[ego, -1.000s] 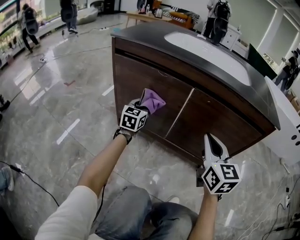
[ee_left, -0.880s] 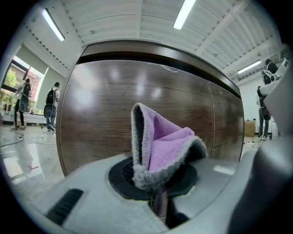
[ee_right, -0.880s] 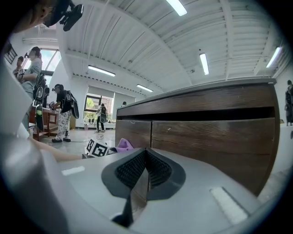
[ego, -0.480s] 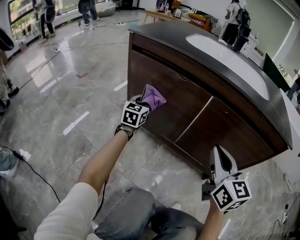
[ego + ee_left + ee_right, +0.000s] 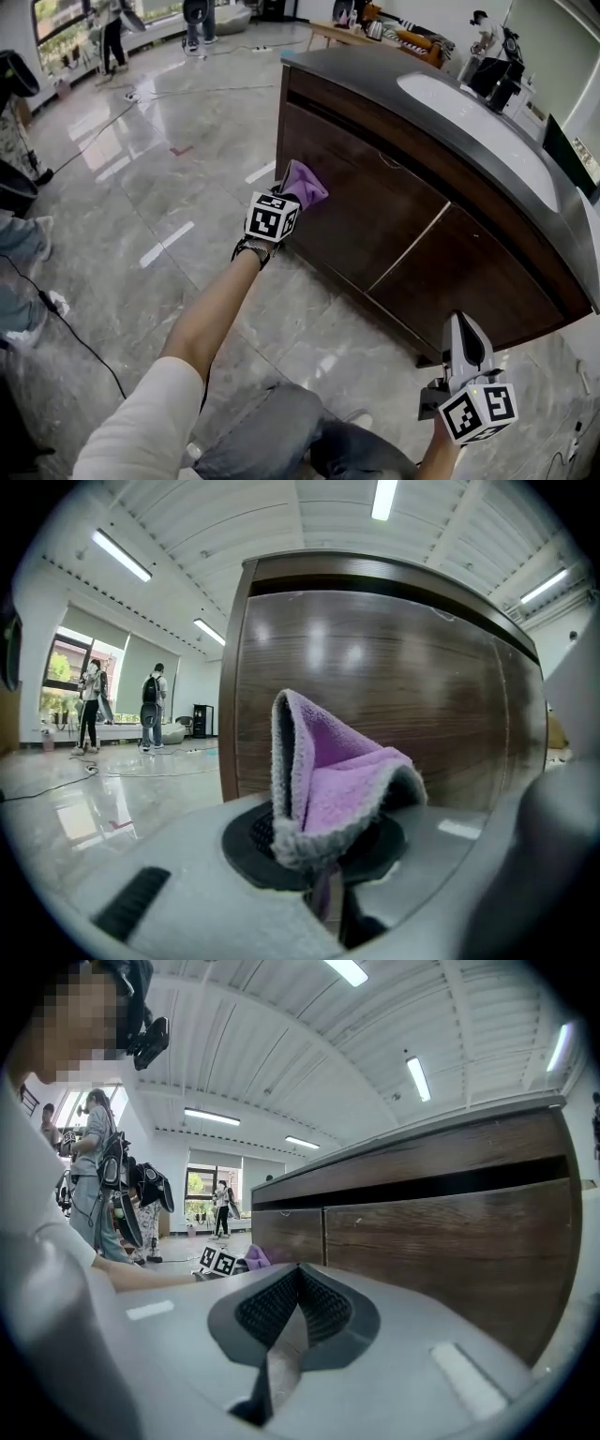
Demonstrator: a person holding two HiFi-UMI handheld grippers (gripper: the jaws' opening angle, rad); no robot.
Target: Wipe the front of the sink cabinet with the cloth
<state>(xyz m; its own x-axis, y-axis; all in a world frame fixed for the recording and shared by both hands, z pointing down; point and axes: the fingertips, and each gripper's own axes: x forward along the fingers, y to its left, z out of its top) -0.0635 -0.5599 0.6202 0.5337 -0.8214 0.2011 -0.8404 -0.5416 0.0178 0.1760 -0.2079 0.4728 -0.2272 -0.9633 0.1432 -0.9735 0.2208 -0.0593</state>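
A dark wooden sink cabinet point(image 5: 394, 220) with a black top and white basin point(image 5: 478, 117) stands ahead of me. My left gripper point(image 5: 295, 192) is shut on a folded purple cloth point(image 5: 305, 183) held against the left door near the cabinet's left edge. Through the left gripper view the cloth point(image 5: 333, 785) sticks up from the closed jaws, with the wood front point(image 5: 375, 686) right behind it. My right gripper point(image 5: 466, 347) hangs low at the right, shut and empty, short of the cabinet's right door point(image 5: 450, 1232).
Glossy grey marble floor point(image 5: 159, 169) spreads to the left, with cables point(image 5: 84, 352) lying on it. Several people stand far off by the windows point(image 5: 112, 28). A white appliance point(image 5: 591, 234) sits beside the cabinet's right end. My knees point(image 5: 281, 431) are below.
The view has swung right and the cloth has slid left along the cabinet front toward its left edge. The right gripper has dropped lower in the view.
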